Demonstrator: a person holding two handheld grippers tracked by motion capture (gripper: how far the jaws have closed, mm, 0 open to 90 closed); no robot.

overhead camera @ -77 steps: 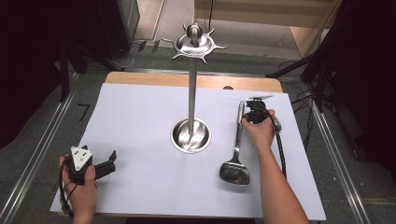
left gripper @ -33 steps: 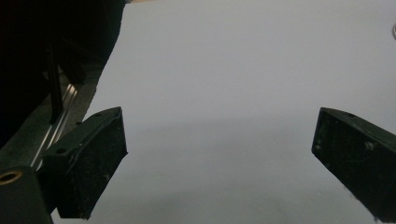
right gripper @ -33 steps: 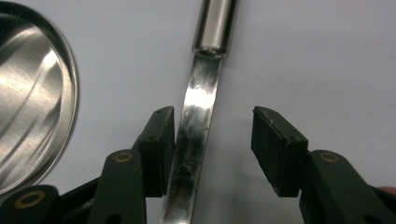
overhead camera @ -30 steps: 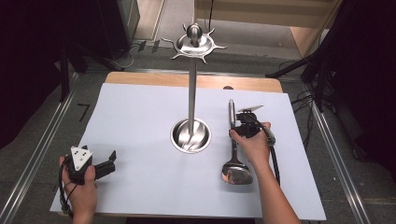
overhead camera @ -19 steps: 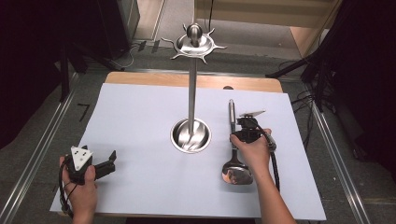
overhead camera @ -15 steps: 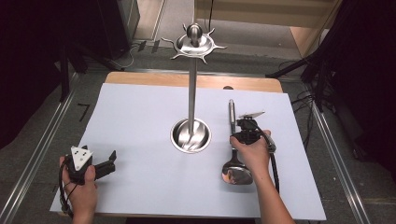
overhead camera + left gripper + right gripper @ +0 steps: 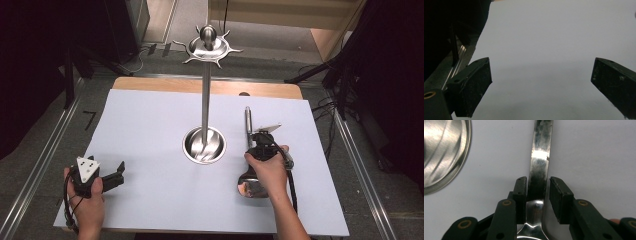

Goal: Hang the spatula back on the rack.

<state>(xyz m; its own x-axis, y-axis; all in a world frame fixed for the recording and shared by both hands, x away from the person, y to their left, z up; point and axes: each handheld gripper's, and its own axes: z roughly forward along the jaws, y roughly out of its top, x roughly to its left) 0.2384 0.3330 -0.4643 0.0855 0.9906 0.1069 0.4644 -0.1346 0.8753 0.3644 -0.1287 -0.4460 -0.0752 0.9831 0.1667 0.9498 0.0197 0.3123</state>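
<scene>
A steel ladle (image 7: 247, 124) lies on the white sheet (image 7: 150, 130), right of a tall steel stand (image 7: 205, 100). Its handle points away from me and its bowl sits near my hand. My right gripper (image 7: 254, 142) is over the lower handle, just above the bowl. In the right gripper view the ladle handle (image 7: 540, 157) runs up between the jaws of the right gripper (image 7: 537, 187), which close in on both its edges. My left gripper (image 7: 117, 175) rests at the sheet's front left corner. In its own view the left gripper (image 7: 541, 82) stands wide open over bare sheet.
The stand has a round dished base (image 7: 204, 146) and a spiked crown top (image 7: 207, 47). The stand base (image 7: 444, 152) lies close to the left of the right jaws. A metal rail (image 7: 45, 165) runs along the table's left side.
My right hand has slid its gripper down the ladle handle from the far end toward the bowl. The ladle handle has swung slightly straighter. The left gripper has stayed put.
</scene>
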